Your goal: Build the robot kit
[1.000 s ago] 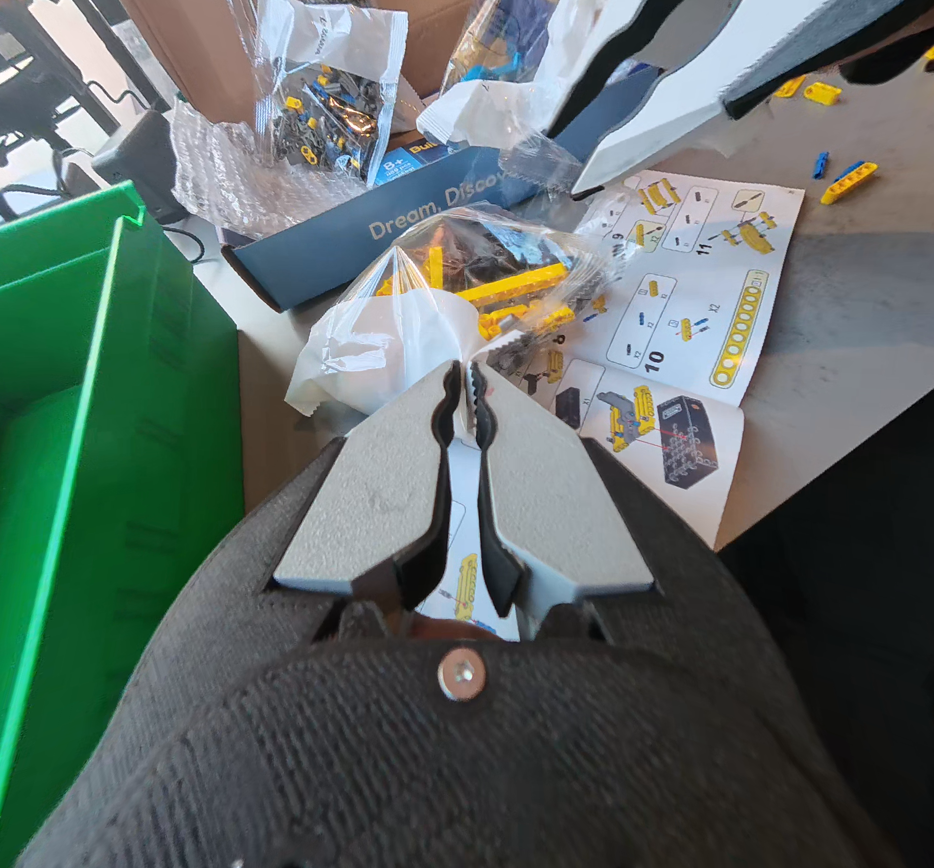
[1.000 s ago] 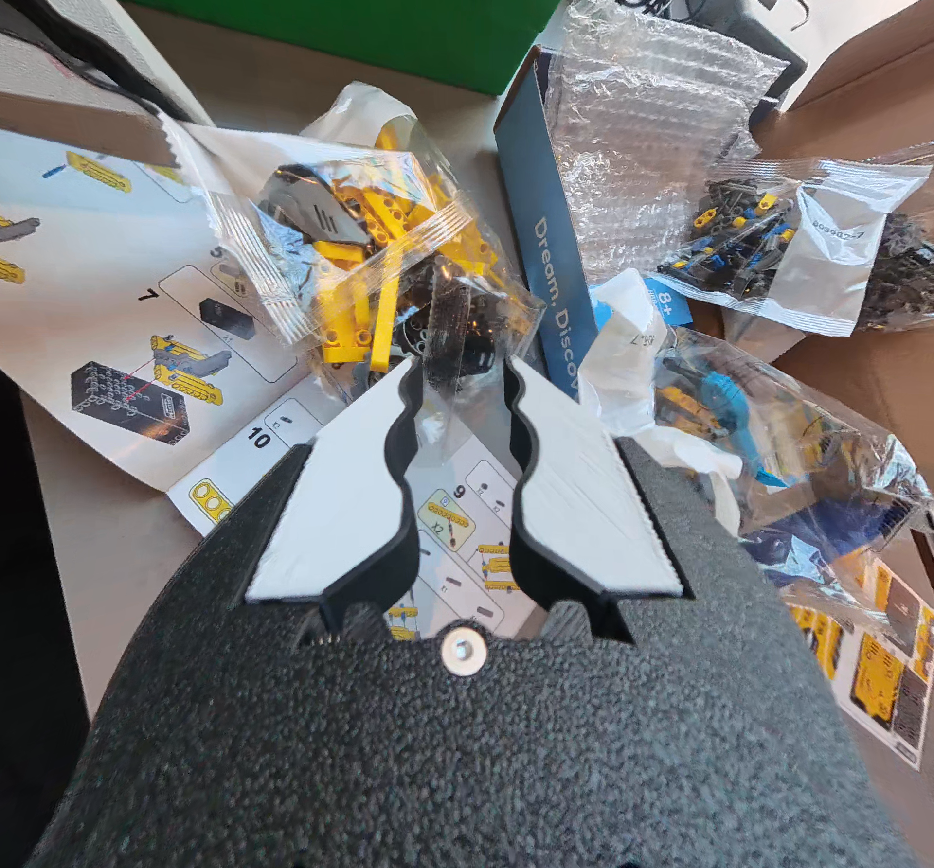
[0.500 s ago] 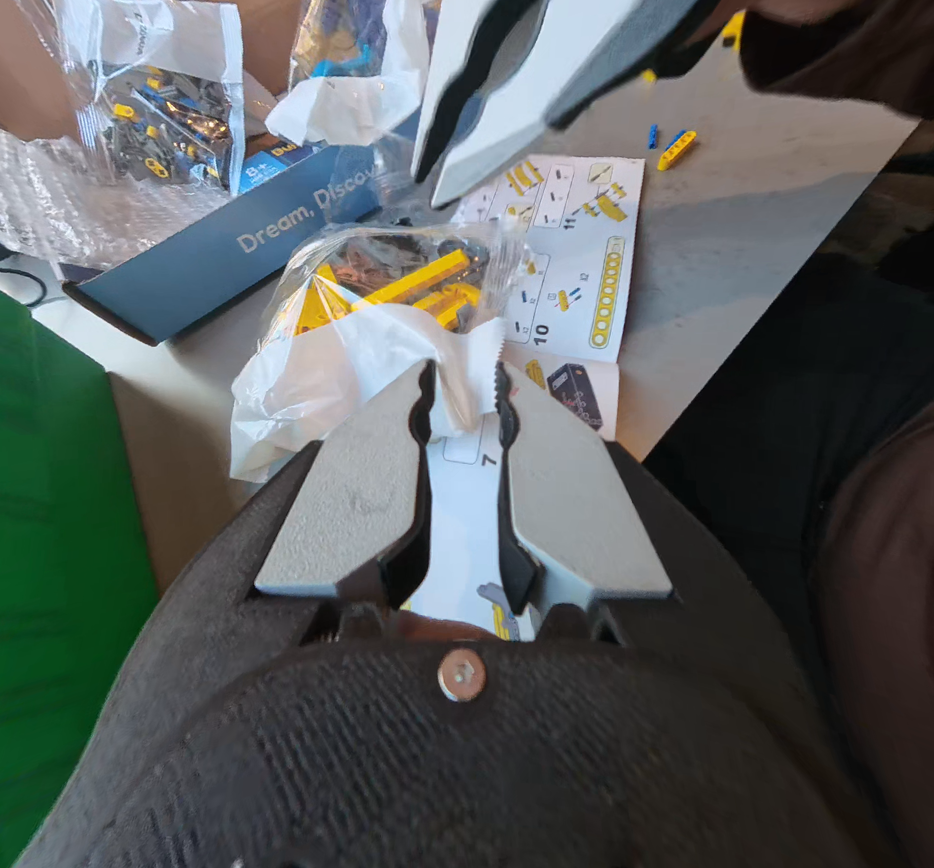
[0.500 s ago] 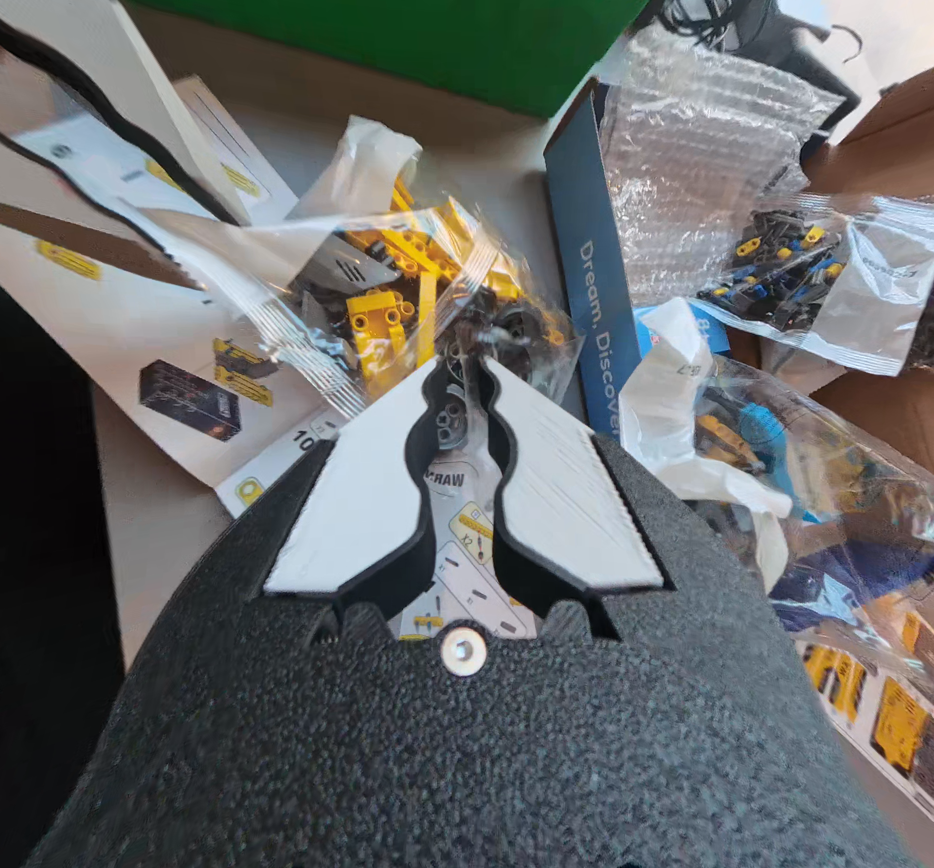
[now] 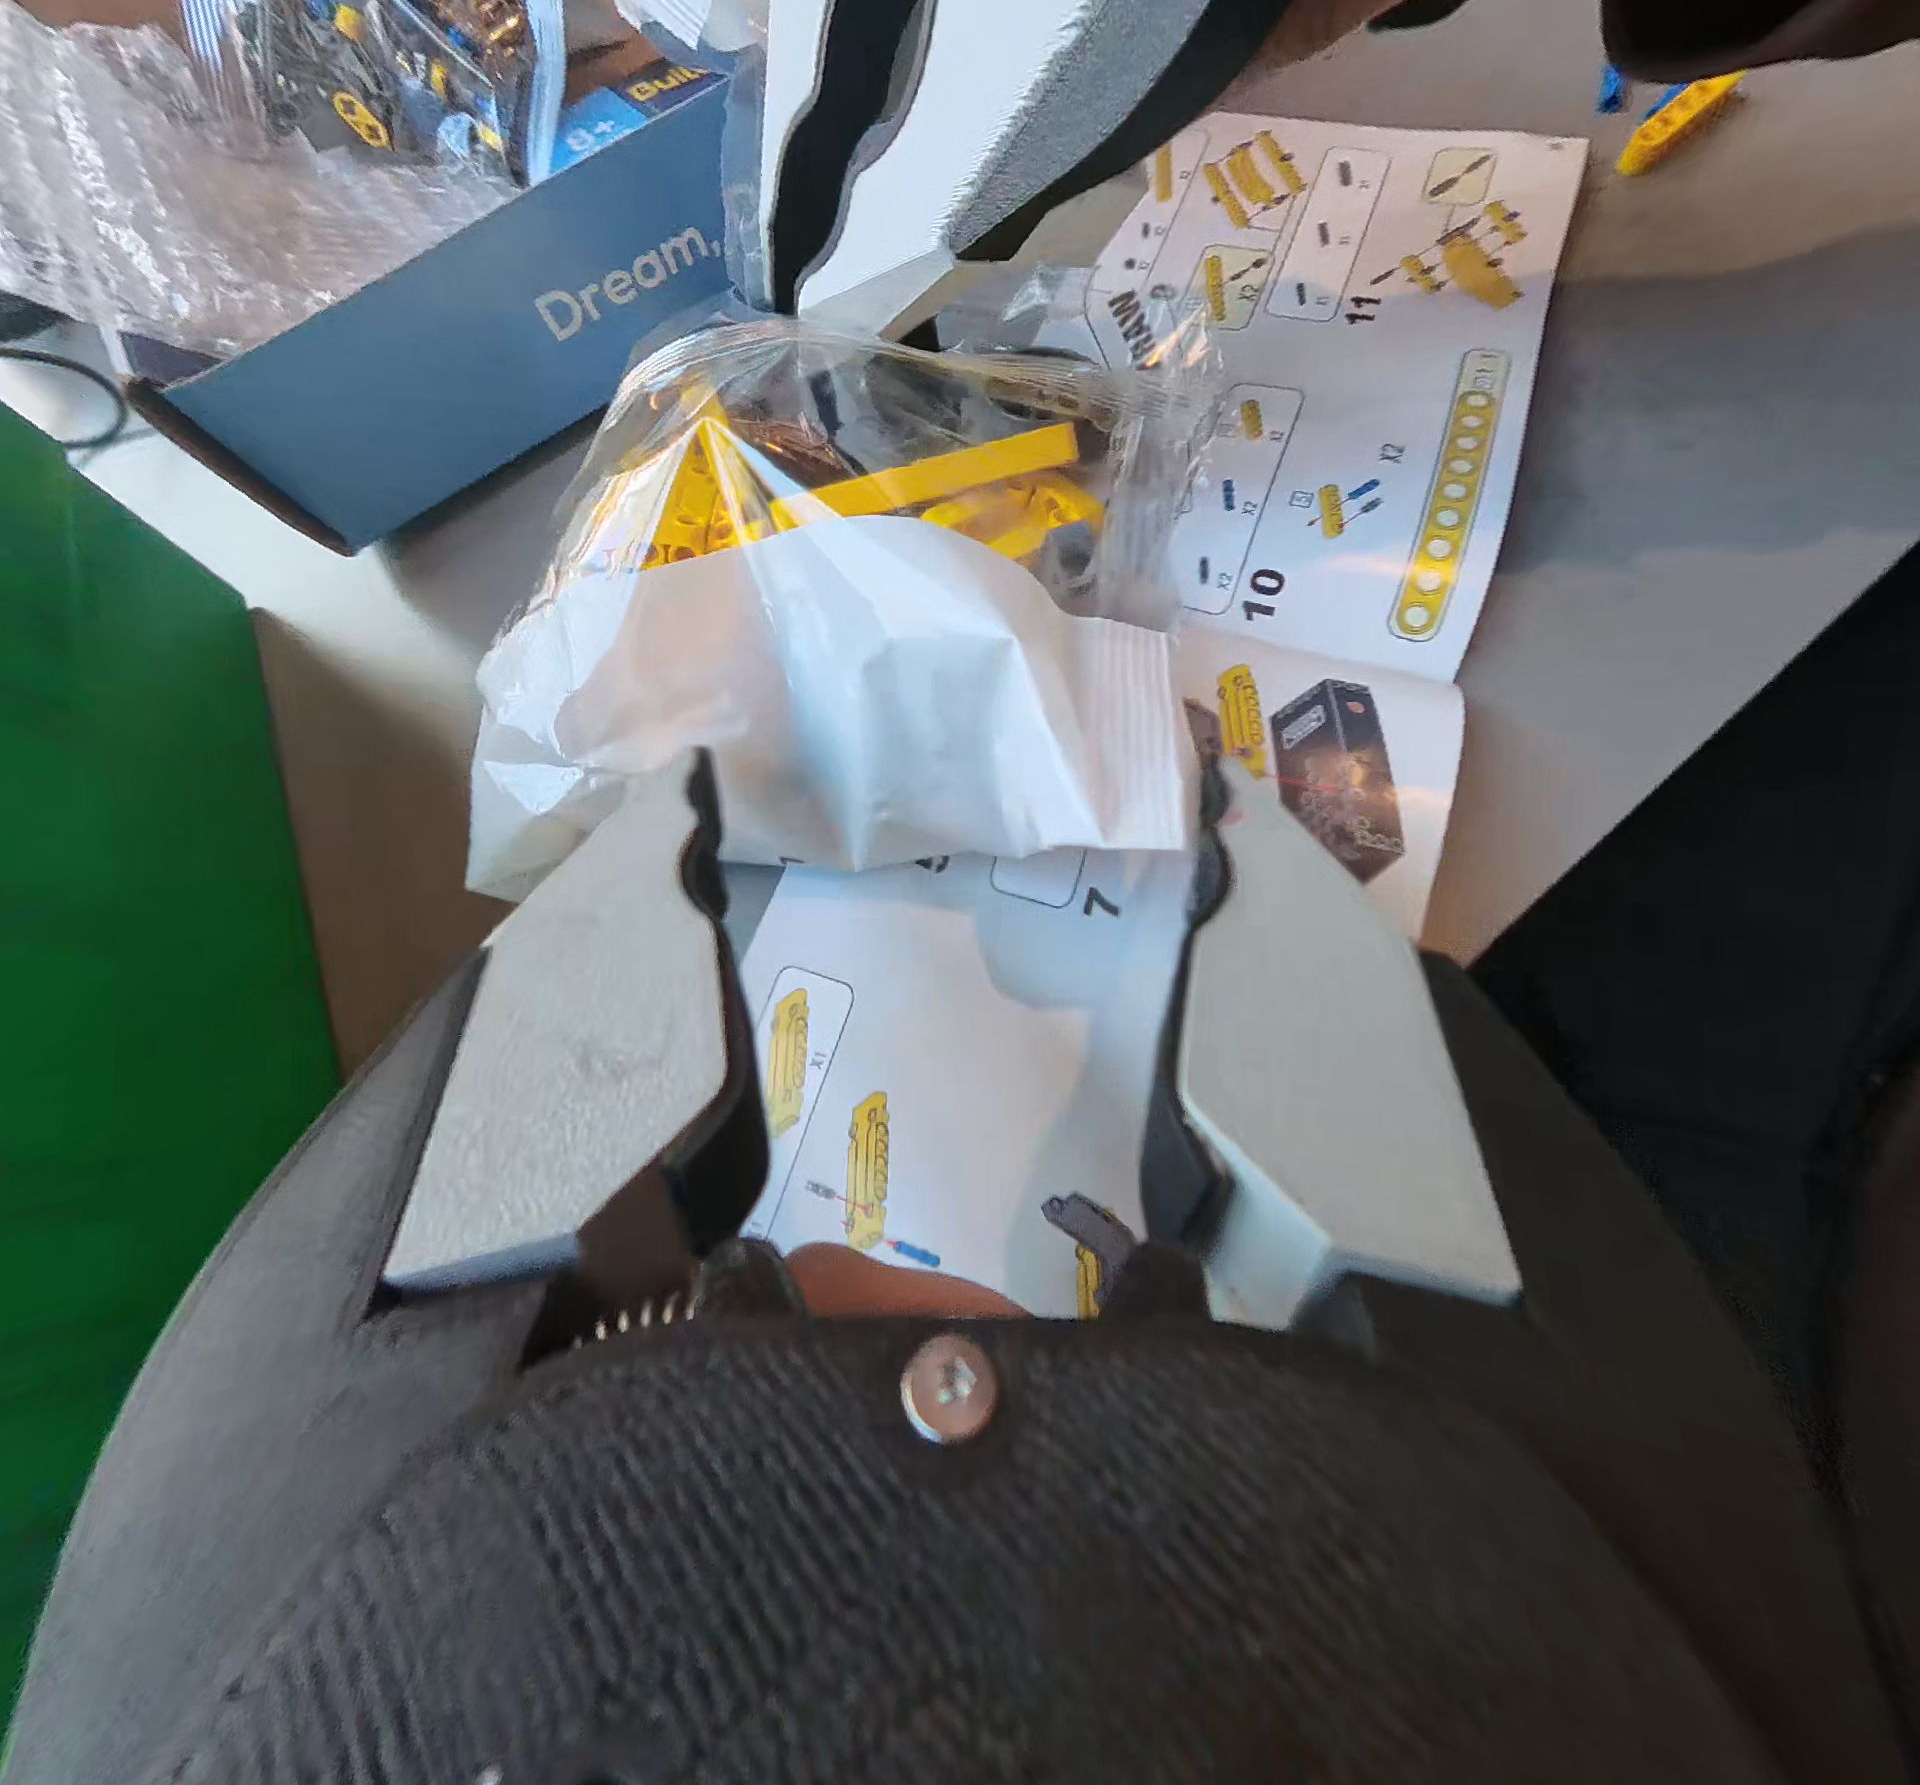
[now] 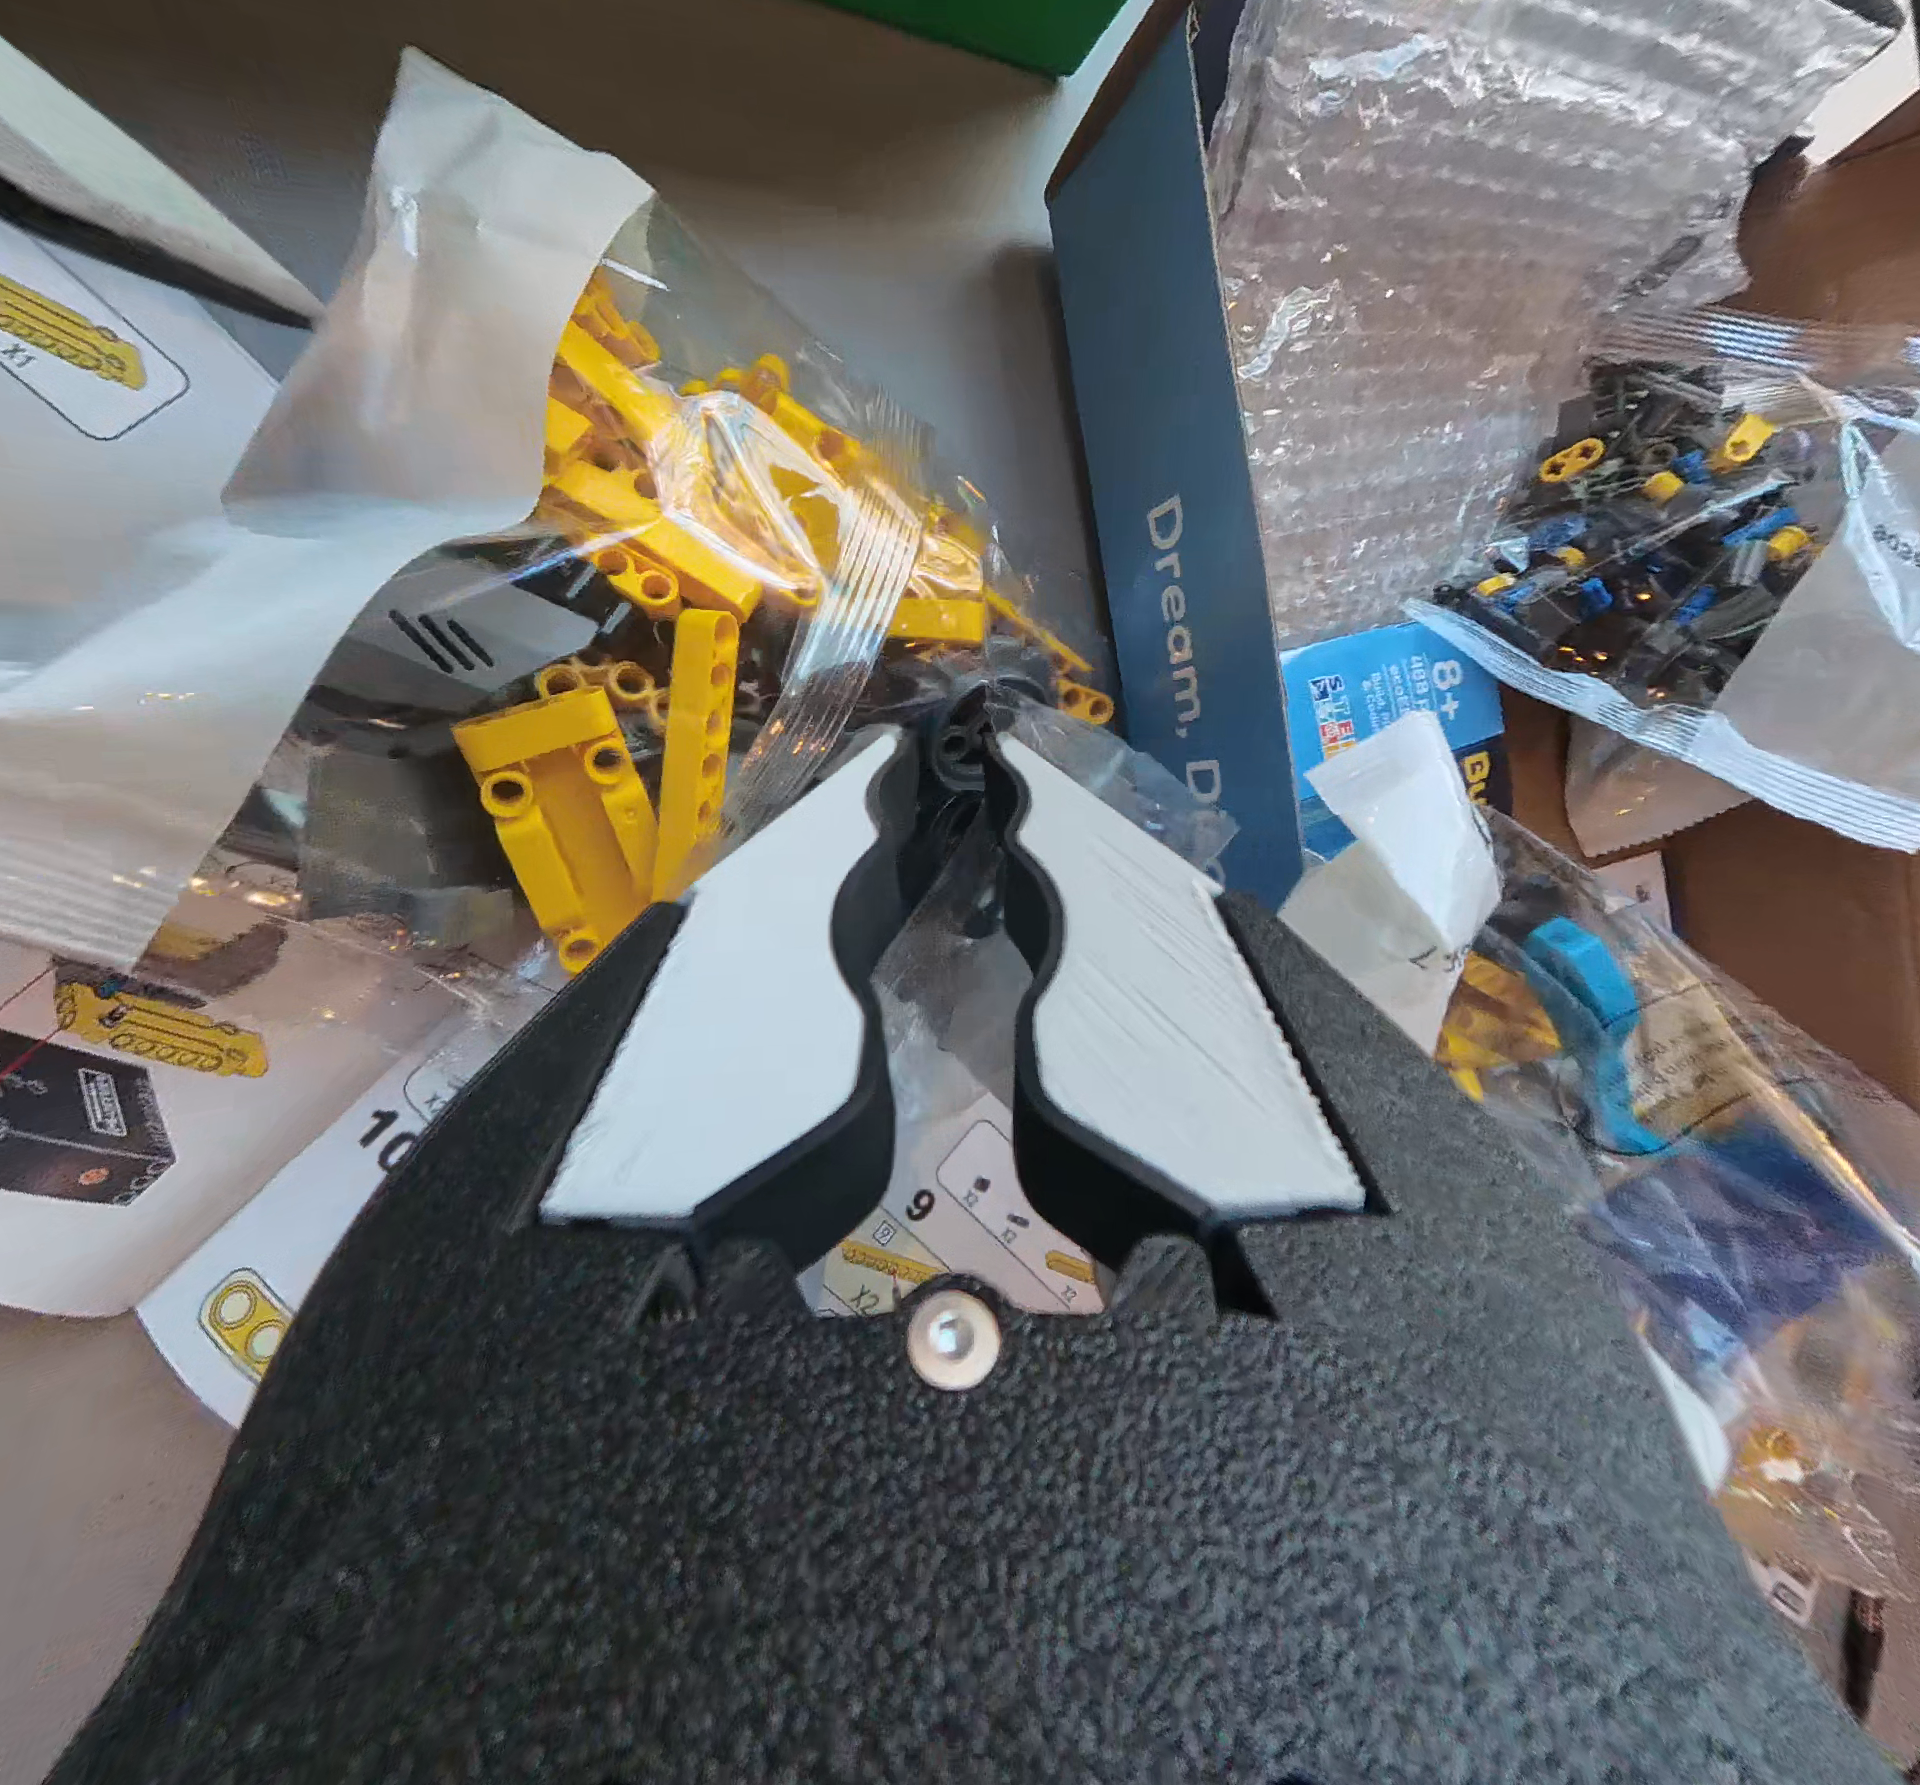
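A clear plastic bag of yellow bricks [image 5: 862, 509] with a white end lies on the instruction sheet [image 5: 1434, 405]. My left gripper [image 5: 956, 790] is wide open, with the bag's white end [image 5: 883, 727] just in front of and between its fingertips, not gripped. My right gripper [image 6: 951, 759] is shut on the bag's clear far edge [image 6: 831, 655]. It also shows in the left wrist view [image 5: 831, 260], coming down from above onto the bag. The yellow bricks [image 6: 623, 540] show through the plastic.
A green bin [image 5: 114, 800] stands at the left. A blue cardboard box [image 6: 1164, 488] holds bubble wrap [image 6: 1455, 177]. Two more bags of small parts [image 6: 1652, 551] [image 6: 1579, 1029] lie beyond. Loose yellow pieces [image 5: 1678, 120] lie far right. The table edge [image 5: 1621, 831] runs along the right. The gap from one gripper's tips to the other's is roughly 12 cm.
My left gripper has opened wide and let go of the bag's white end. My right gripper has closed on the bag's clear far edge.
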The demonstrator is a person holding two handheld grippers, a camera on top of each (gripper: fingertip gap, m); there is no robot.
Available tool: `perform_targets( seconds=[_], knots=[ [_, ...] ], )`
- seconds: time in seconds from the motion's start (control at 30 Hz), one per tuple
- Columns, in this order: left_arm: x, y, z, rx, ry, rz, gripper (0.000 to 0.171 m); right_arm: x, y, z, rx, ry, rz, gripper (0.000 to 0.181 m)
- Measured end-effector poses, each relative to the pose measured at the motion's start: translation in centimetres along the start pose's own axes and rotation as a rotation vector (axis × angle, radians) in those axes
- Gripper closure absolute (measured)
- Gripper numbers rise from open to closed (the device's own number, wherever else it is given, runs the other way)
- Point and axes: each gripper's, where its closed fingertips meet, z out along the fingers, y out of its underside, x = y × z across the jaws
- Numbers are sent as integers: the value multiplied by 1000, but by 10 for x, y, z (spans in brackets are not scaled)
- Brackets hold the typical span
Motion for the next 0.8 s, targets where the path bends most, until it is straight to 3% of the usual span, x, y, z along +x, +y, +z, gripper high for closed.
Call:
perform_targets(
  seconds=[0.17, 0.2, 0.47, 0.63, 0.73, 0.8],
  knots=[
    [-4, 5, 5, 3, -32, 20, 150, -4, -6, -1, 64, -46, 3, 167],
    [-6, 6, 5, 3, -38, 25, 156, -6, -7, -1, 80, -72, 19, 167],
    [3, -6, 1, 112, 79, -40, 168, -2, -21, -4, 199, -228, 306, 165],
    [7, -5, 3, 112, 89, -6, 170, -4, -33, 2, 220, -189, 256, 166],
    [12, -5, 1, 132, 124, 25, 171, -17, -42, 6, 226, -286, 302, 172],
    [14, -5, 0, 136, 135, 30, 171, -25, -36, 14, 178, -340, 306, 160]
  ],
)
